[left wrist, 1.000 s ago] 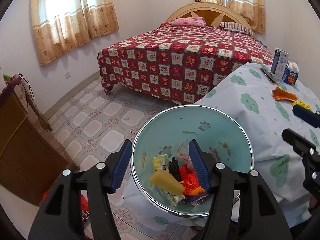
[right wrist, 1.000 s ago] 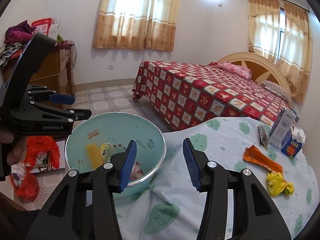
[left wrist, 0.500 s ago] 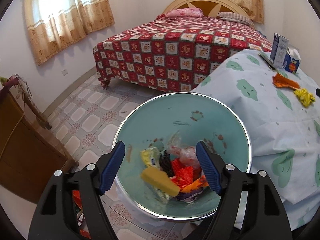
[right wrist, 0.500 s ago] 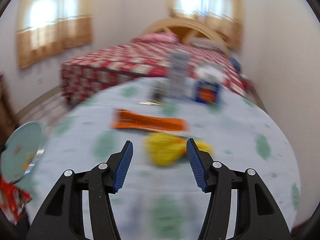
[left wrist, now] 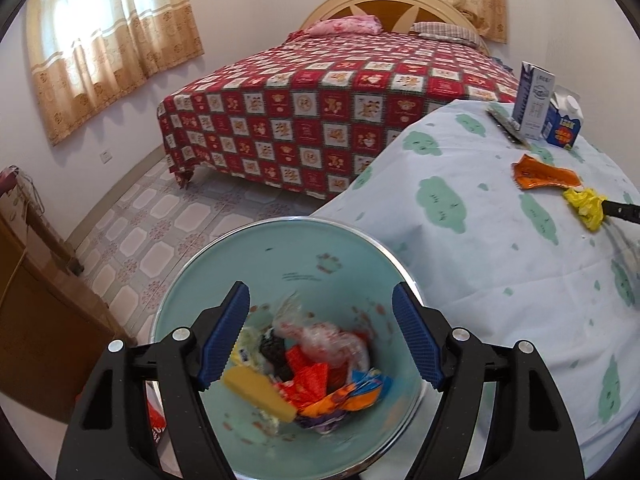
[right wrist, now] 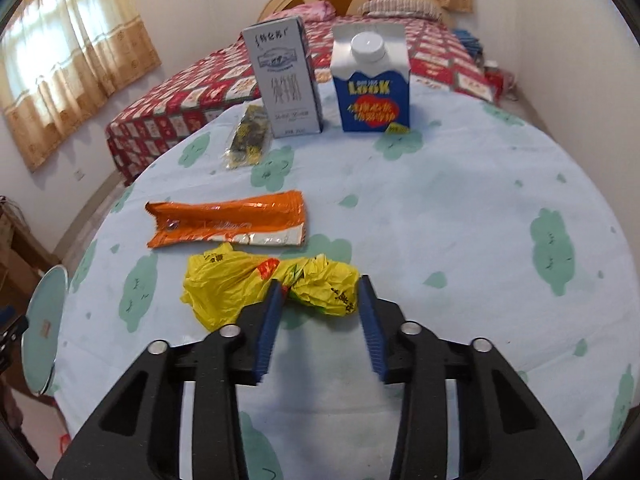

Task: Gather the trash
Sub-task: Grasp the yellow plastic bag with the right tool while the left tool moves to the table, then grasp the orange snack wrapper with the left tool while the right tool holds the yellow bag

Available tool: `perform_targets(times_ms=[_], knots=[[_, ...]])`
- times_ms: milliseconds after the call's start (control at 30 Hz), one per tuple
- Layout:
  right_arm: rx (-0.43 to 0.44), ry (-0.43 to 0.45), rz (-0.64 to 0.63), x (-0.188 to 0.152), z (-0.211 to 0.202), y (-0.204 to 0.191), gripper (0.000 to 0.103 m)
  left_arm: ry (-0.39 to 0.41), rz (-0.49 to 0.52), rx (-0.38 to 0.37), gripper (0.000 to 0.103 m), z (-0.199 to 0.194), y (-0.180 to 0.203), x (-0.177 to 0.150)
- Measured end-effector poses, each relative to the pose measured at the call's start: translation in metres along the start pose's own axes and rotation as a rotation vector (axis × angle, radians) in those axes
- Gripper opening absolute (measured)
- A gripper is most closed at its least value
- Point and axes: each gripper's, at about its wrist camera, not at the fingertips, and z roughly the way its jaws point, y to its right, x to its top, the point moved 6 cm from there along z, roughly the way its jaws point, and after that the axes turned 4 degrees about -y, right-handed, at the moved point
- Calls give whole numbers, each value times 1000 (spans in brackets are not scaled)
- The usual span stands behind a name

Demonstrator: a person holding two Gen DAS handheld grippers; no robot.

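A crumpled yellow plastic bag [right wrist: 228, 284] lies on the cloud-print tablecloth [right wrist: 460, 240], just in front of a flat orange wrapper [right wrist: 228, 220]. My right gripper [right wrist: 319, 288] is closing, and its blue pads touch both sides of the bag's right lump. In the left wrist view the same yellow bag [left wrist: 585, 205] sits at the far right beside the orange wrapper [left wrist: 544, 176]. My left gripper [left wrist: 320, 308] hangs open over a teal bin [left wrist: 280, 224] at the table's edge, with nothing between its fingers. Mixed wrappers [left wrist: 312, 376] fill the bin's bottom.
A grey carton [right wrist: 286, 80], a blue carton with a white cap [right wrist: 372, 92] and a dark wrapper [right wrist: 248, 136] stand at the table's far side. A bed with a red quilt [left wrist: 320, 112] lies beyond. A wooden cabinet [left wrist: 36, 320] stands left of the bin.
My right gripper swung from the bin across the table to the yellow bag and narrowed its jaws around it. My left gripper opened wider and shifted over the bin.
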Motion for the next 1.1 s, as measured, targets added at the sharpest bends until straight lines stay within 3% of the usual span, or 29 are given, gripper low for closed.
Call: perform_targets(times_ms=[267,333,367,400,500,567,667,700,900,1100], knots=[[25,21,11,-6,-14,-5,21,-2,43,-35,73,5,32,15],[25,40,4,-3,-18,-7,28,-1,48,-37,73,6,36,18],[30,46,-3,-1,-19,-8,42,-2,47,-39,73,8,38,19],[28,47,-8,1,-19,-8,48,-4,47,-40,73,8,39,21],[17,43,-17,8,-15,-7,48,-2,45,-40,73,9,41,23],[44,-8,-15,7,-3,-8,48,-1,45,-42,73,10,44,27],[65,-58,-38,1,6,-10,36,-3,46,-48,73,10,46,28],[57,-56,-50,0,5,-11,27,-3,47,-50,73,10,48,30],[81,13,-50,-7,-21,-8,26,7,88,-80,73,9,79,49],[85,103,82,-10,-51,35,26,28,156,-131,73,15,133,75]])
